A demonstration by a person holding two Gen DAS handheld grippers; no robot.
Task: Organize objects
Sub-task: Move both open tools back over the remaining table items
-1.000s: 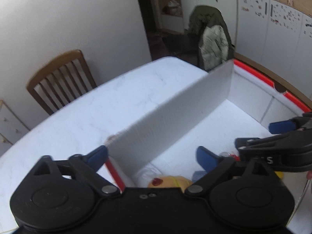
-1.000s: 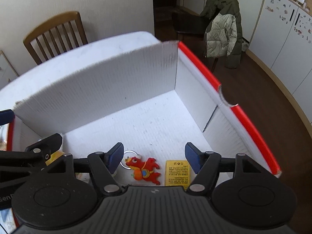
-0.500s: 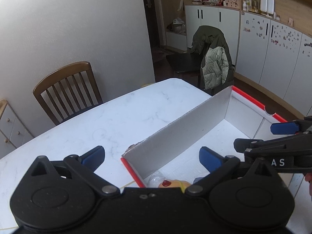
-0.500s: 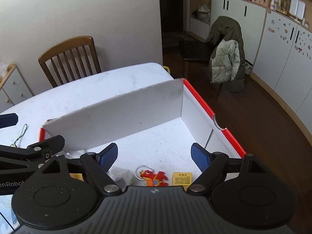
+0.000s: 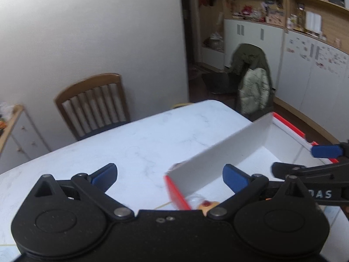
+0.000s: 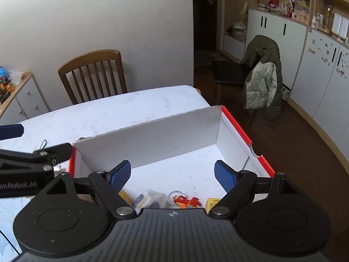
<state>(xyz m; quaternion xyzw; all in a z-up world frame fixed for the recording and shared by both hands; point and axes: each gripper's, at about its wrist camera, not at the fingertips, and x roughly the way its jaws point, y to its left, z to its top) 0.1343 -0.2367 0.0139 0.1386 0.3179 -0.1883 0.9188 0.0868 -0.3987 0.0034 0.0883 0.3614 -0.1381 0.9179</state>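
Observation:
A white cardboard box [image 6: 157,137] with a red rim sits on the white table [image 6: 113,113]. Inside it, at the near end, lie a red dragon keychain [image 6: 187,202], a yellow card [image 6: 212,202] and a clear wrapped packet [image 6: 150,198]. My right gripper [image 6: 173,176] hangs open above the box, nothing between its blue pads. My left gripper [image 5: 170,175] is open too, high over the box's left corner [image 5: 174,187], empty. A yellow toy with a red spot [image 5: 207,205] peeks out below it. Each view shows the other gripper at its side.
A wooden chair [image 6: 93,74] stands at the table's far side. A black chair draped with a green jacket [image 6: 261,76] stands on the dark floor to the right. White cabinets [image 6: 316,69] line the right wall. A small cord [image 6: 43,145] lies on the table left of the box.
Both grippers have risen and pulled back from the box, so it looks smaller and lower in both views. Both stay open and empty.

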